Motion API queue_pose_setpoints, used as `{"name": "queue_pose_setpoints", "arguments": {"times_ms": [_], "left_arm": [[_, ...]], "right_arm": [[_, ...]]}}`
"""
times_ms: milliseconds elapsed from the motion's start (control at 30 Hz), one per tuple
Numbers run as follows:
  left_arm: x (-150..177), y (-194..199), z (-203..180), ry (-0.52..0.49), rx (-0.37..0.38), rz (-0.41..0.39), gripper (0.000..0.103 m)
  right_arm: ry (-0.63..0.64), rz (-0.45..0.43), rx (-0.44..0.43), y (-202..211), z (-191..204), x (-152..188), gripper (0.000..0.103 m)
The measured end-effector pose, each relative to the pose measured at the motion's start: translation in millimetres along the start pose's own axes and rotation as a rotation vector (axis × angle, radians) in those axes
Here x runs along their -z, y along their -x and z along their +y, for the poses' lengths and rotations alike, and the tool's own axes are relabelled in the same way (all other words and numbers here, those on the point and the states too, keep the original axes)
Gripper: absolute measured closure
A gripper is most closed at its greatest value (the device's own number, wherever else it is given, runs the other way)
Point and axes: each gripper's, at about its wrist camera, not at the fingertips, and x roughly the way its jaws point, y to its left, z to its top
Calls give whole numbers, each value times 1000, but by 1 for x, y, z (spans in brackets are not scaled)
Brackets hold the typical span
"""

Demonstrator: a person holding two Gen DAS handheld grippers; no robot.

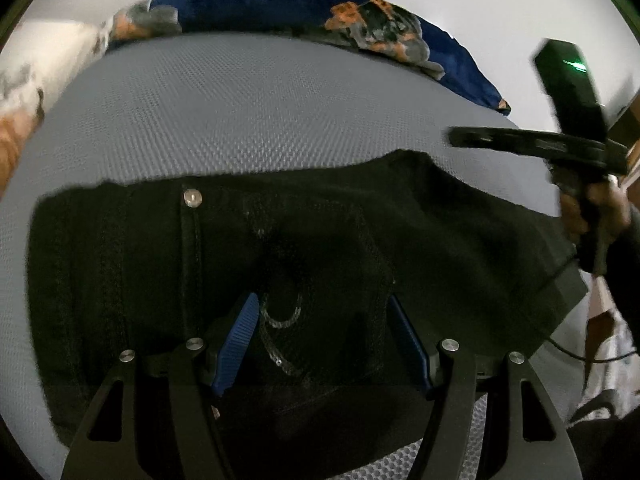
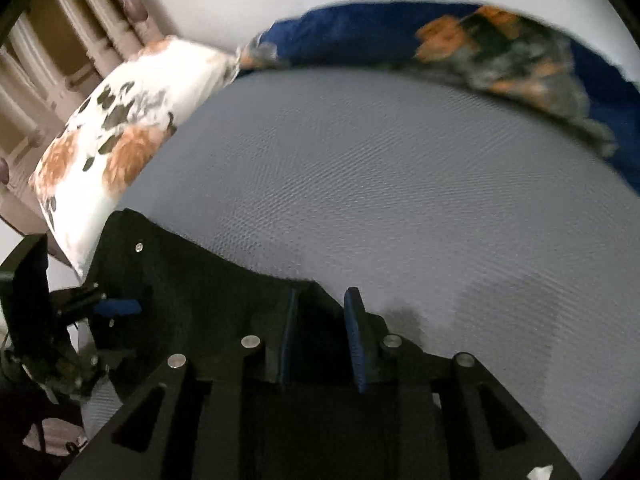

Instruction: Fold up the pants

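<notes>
Pants (image 1: 280, 248) under spread left gripper (image 1: 324, 344); right gripper (image 2: 320, 340) parted astride waistband edge

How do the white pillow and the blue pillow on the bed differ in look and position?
The white pillow has orange flowers and dark leaves on a pale ground; the blue pillow is deep blue with an orange and grey patch. The white pillow sits at the left corner, tilted against the wooden headboard; the blue pillow stretches along the far edge by the wall. Both lie on the grey mattress, apart from the black pants.
</notes>
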Motion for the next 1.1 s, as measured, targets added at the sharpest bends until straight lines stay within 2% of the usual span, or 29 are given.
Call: {"name": "queue_pose_setpoints", "arguments": {"times_ms": [133,300,400,533,833,1100], "left_arm": [[-11,9,-31,-108,-7,-44,36],[-36,-9,-81,-260,44,-36,36],[-45,-30,-109,-313,102,-14,36],[-48,-52,-123,-343,127,27,36],[-67,-95,-111,-283,58,42,36],[-68,-98,-114,-310,24,26,36]], "right_arm": [[-48,-10,94,40,-12,36,79],[-114,6,242,56,-32,86,78],[-159,6,251,60,-43,105,78],[-206,2,265,64,-54,119,78],[-232,-17,340,44,-72,124,79],[-261,-42,341,38,-83,113,79]]}}
